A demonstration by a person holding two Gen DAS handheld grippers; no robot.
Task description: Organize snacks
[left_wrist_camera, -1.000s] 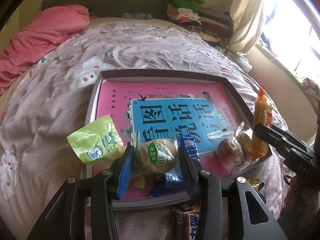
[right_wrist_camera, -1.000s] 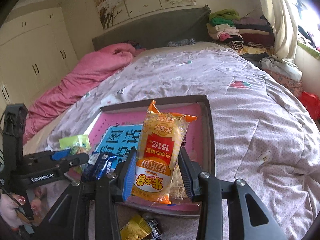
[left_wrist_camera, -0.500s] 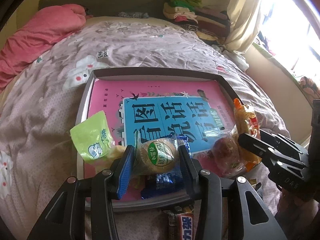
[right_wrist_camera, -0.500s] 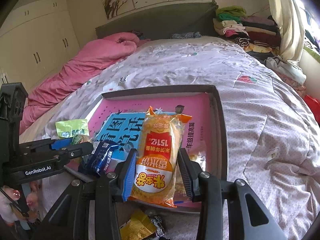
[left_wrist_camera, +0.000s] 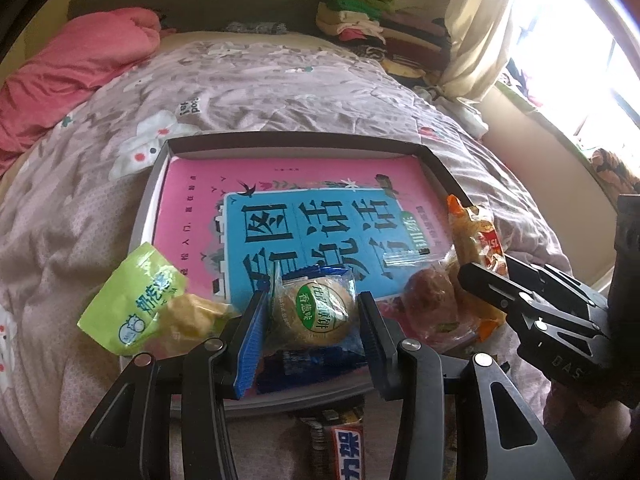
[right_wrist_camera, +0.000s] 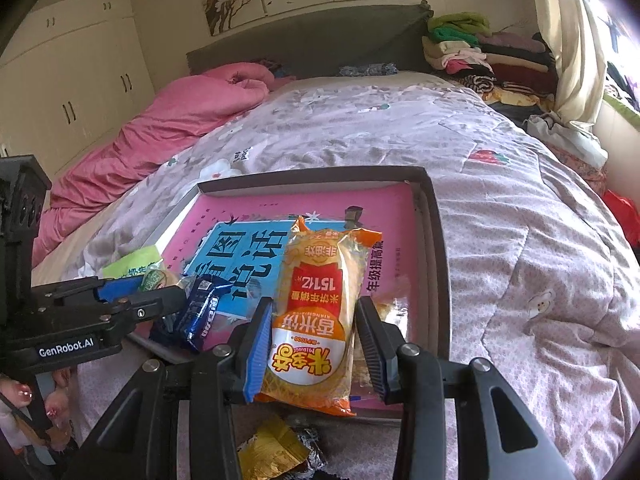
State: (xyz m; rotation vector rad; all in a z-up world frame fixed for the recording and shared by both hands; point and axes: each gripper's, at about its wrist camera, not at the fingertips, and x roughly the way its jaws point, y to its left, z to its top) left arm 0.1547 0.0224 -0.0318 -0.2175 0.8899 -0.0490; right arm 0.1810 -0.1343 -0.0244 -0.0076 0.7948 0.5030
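A dark shallow box [left_wrist_camera: 304, 142] with a pink and blue book in it lies on the bed; it also shows in the right wrist view [right_wrist_camera: 434, 216]. My left gripper [left_wrist_camera: 314, 316] is shut on a round cake in a clear wrapper with a green label [left_wrist_camera: 314, 310], over the box's near edge. My right gripper [right_wrist_camera: 314, 328] is shut on a long orange rice-cracker pack [right_wrist_camera: 320, 300], low over the box's near right part. In the box lie a green pouch [left_wrist_camera: 134, 304], a blue wrapped snack [right_wrist_camera: 202, 312] and a reddish bun in clear wrap [left_wrist_camera: 430, 304].
Loose snacks lie on the quilt in front of the box: a red and white bar [left_wrist_camera: 348, 452] and gold and silver wrappers [right_wrist_camera: 276, 452]. A pink duvet [right_wrist_camera: 168, 120] lies at the far left. Folded clothes [right_wrist_camera: 480, 48] are stacked at the far right by the curtain.
Both grippers have come lower and closer to the box with their snacks. The orange pack has dropped from above the box to just over its near right part.
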